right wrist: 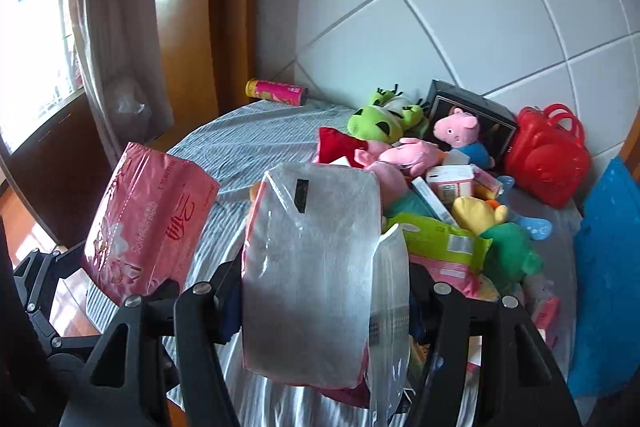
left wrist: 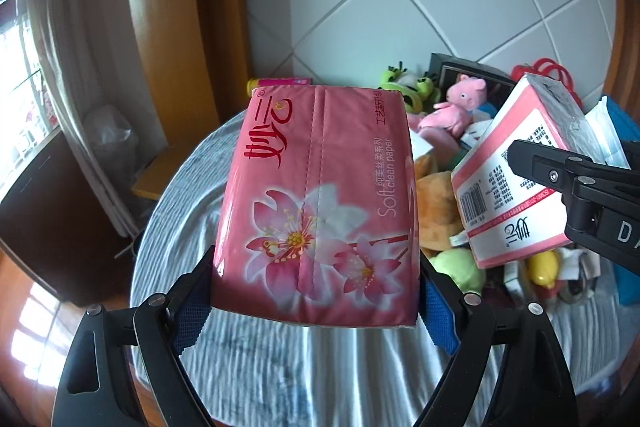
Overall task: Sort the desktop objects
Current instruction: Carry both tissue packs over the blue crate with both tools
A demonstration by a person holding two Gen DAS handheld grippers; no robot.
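Note:
My left gripper [left wrist: 316,301] is shut on a pink flowered tissue pack [left wrist: 320,195] and holds it above the striped cloth of the table [left wrist: 192,211]. The same pack shows at the left of the right wrist view [right wrist: 148,219]. My right gripper [right wrist: 324,303] is shut on a second pink tissue pack [right wrist: 312,267], seen end-on with loose clear wrapping. In the left wrist view that pack [left wrist: 516,171] hangs tilted at the right, with the right gripper's finger [left wrist: 536,163] across it.
A pile of plush toys lies at the back right: green frogs [right wrist: 380,119], pink pigs [right wrist: 456,131], a yellow duck [right wrist: 480,211]. A red bag [right wrist: 548,155], a dark box [right wrist: 468,107], a pink tube [right wrist: 276,91] and a blue bag [right wrist: 608,267] lie around.

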